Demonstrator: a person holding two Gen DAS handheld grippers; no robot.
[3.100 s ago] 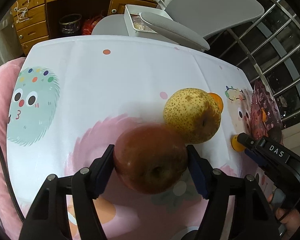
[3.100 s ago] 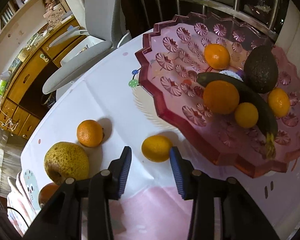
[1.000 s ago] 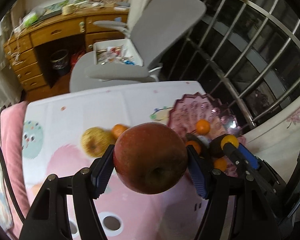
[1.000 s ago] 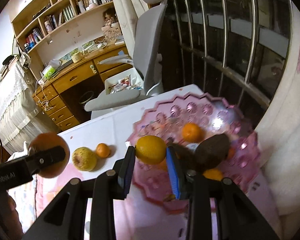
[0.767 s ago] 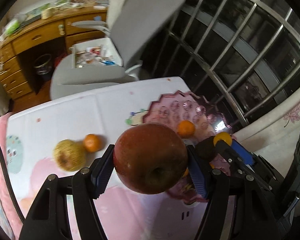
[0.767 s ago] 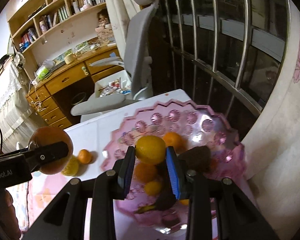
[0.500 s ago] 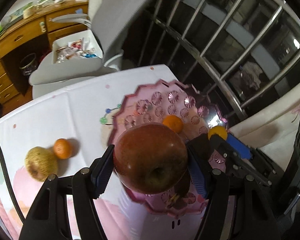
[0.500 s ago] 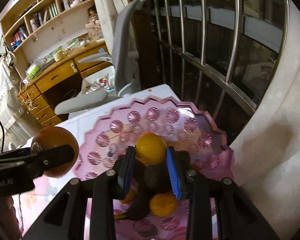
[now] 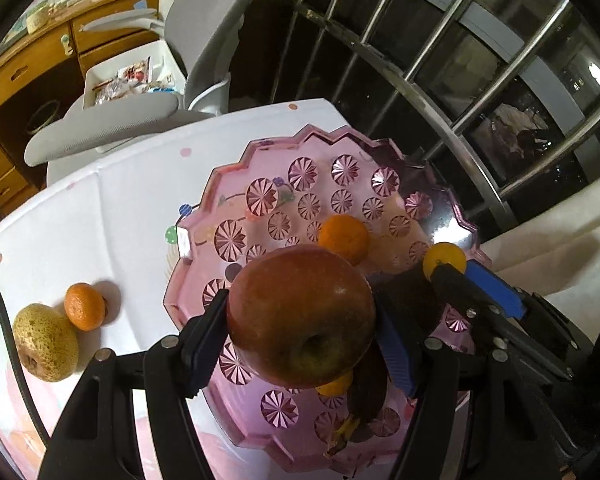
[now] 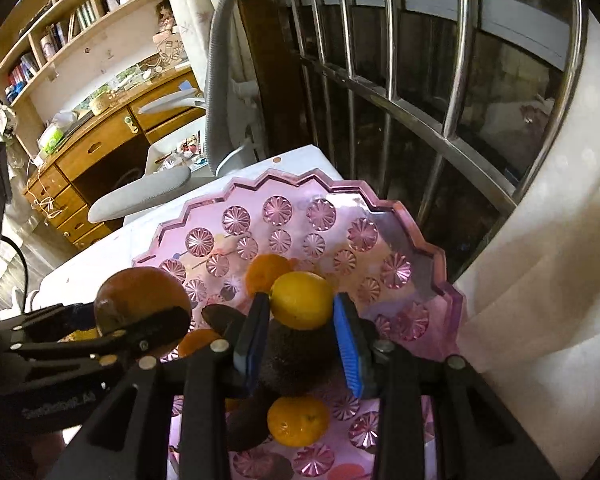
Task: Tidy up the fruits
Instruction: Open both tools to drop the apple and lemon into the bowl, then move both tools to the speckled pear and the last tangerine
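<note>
Left gripper (image 9: 300, 334) holds the apple (image 9: 300, 316) over the pink tray (image 9: 236, 184), fingers (image 9: 204, 338) spread wide on its sides, calyx end facing the camera. Right gripper (image 10: 300, 330) clamps a yellow citrus (image 10: 302, 300) above the tray's avocado (image 10: 296, 360), mostly hidden. Pear (image 9: 44, 342) and orange (image 9: 85, 306) sit touching on the desk (image 9: 112, 208) at 9 o'clock. Banana (image 9: 366, 392) partly hidden under the apple.
</note>
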